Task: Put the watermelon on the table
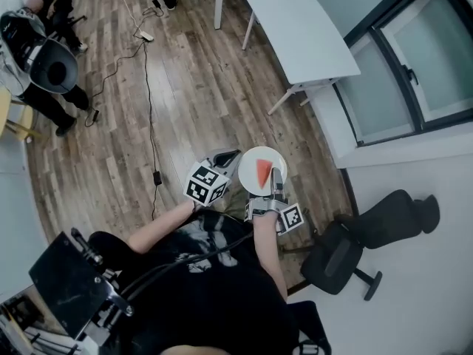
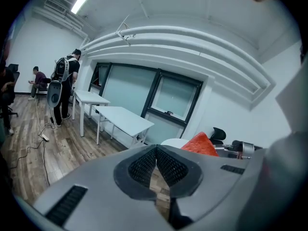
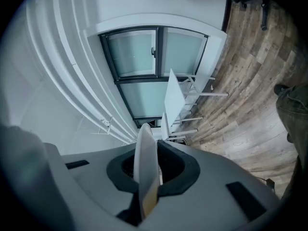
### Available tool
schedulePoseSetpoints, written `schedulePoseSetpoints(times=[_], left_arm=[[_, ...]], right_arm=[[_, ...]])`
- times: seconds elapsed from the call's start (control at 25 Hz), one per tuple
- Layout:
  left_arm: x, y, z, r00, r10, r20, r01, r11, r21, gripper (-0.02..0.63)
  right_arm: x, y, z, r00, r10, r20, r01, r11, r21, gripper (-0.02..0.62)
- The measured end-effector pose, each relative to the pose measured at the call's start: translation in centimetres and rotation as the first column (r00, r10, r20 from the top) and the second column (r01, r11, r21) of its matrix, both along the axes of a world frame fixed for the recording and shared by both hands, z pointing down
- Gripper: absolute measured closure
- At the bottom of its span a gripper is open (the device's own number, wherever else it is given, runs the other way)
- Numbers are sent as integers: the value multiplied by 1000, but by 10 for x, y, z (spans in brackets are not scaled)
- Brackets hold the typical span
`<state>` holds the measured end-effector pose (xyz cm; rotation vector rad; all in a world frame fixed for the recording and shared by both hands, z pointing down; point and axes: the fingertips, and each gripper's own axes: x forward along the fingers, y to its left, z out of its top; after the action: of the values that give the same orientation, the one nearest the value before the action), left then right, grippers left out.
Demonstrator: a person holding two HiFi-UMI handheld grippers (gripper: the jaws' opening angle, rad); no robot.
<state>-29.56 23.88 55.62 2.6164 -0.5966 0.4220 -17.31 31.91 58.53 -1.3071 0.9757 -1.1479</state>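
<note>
Left gripper [image 1: 226,156]: jaws together, pads meeting, nothing between them. It hangs just left of the plate [image 1: 251,170], apart from it as far as the head view shows. Judgement: idle, kept close as a spare support, since one clamp carries the load.

Plate: white, round, looks level in the head view, over bare wood floor. The watermelon [image 1: 264,171], a red wedge, lies loose near its middle. It also shows in the left gripper view, just right of the jaw tips [image 2: 199,144]. Judgement: the plate serves as a tray, so it must stay flat or the wedge slides off.

Right gripper [image 1: 277,177]: narrow, clamped on the plate's near rim. In its own view the plate sits edge-on between the pads [image 3: 146,162]. Held at the rim only, so the far side overhangs. Risk, as I judge it: sag or tilt at the free edge.

Table [image 1: 299,28]: white, top bare, by the window, well apart from the plate and ahead to the right. Task's thing is not yet on it. Next, by my reading: carry over, lower flat, then release.

Chair [image 1: 340,257]: dark, at the right beside the person, off the direct line to the table.
</note>
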Motion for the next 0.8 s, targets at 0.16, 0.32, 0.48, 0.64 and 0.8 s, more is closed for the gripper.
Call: schedulePoseSetpoints(times=[0.16,0.32,0.48,0.64,0.8], left_arm=[[31,-32,2,1000,-10,7,10,1000,6,600],[85,-76,1,1000,-20,-1,20,1000,15,600],[177,-119,7,1000,-23,6,23,999,41,600],[224,-143,-7,999,-38,-17,39,998,57,600],[229,-142,-15,1000,-24,-21,24,999,47,600]], right_arm=[[32,-32,-2,999,-28,-31,28,999,24,566],[86,-81,-5,997,-63,-52,65,997,33,566],[170,-132,-10,987,-118,-112,126,990,61,566],[217,-152,-15,986,-115,-121,123,991,56,566],[217,-148,-16,990,-103,-100,108,993,42,566]])
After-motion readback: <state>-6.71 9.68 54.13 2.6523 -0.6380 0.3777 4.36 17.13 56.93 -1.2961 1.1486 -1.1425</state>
